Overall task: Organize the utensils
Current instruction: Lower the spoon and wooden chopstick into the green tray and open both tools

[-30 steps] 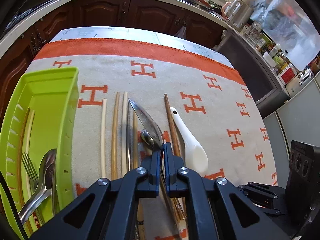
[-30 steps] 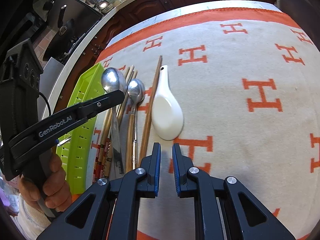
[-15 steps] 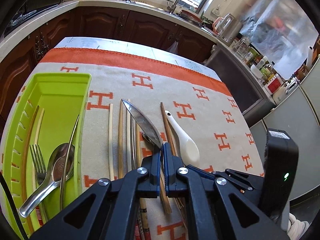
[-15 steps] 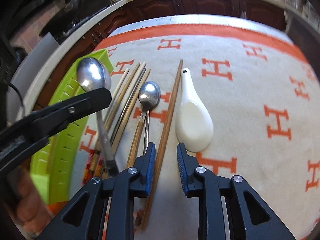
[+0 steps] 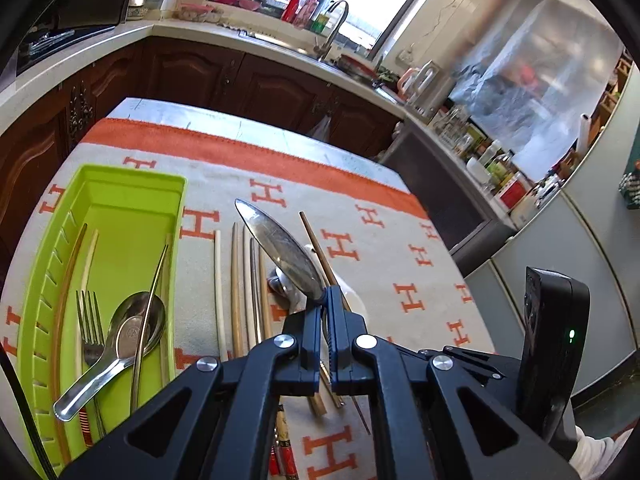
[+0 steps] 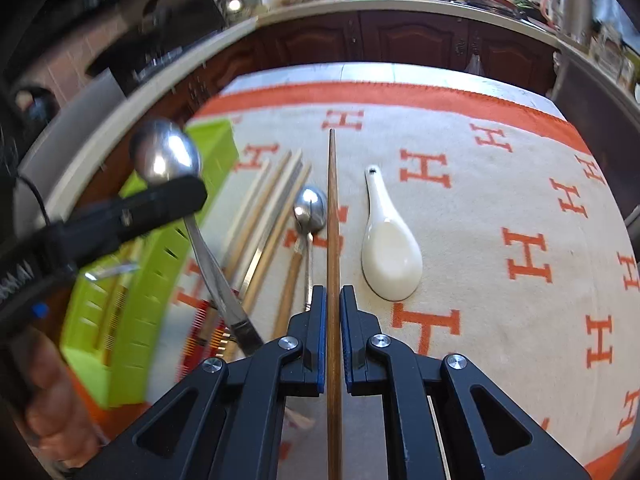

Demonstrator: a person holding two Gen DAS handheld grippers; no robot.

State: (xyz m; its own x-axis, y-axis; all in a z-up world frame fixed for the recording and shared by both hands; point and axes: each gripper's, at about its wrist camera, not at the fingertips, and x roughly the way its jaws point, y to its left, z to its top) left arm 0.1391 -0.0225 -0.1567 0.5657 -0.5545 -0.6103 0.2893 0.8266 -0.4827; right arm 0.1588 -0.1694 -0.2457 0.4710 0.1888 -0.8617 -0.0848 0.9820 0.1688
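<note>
My left gripper (image 5: pixel 330 300) is shut on the handle of a metal spoon (image 5: pixel 280 252), held in the air above the cloth. The right wrist view shows that spoon (image 6: pixel 166 152) beside the green tray (image 6: pixel 208 136). My right gripper (image 6: pixel 331 296) is closing its jaws on a long brown chopstick (image 6: pixel 331 200); the pads press on it and it points straight ahead, off the cloth. A white ceramic spoon (image 6: pixel 390 256) lies just right of it. A second metal spoon (image 6: pixel 310 208) and several pale chopsticks (image 6: pixel 264 208) lie to its left.
The green tray (image 5: pixel 120 188) at the left holds a fork (image 5: pixel 90 328), a metal spoon (image 5: pixel 132 328) and some chopsticks. An orange-patterned cloth (image 6: pixel 500 200) covers the table. Dark cabinets and a counter run behind. A person's hand (image 6: pixel 44 408) grips the left tool.
The right gripper widened around the brown chopstick, then shut on it and raised it. The left gripper rose with its spoon, bringing more of the green tray into view.
</note>
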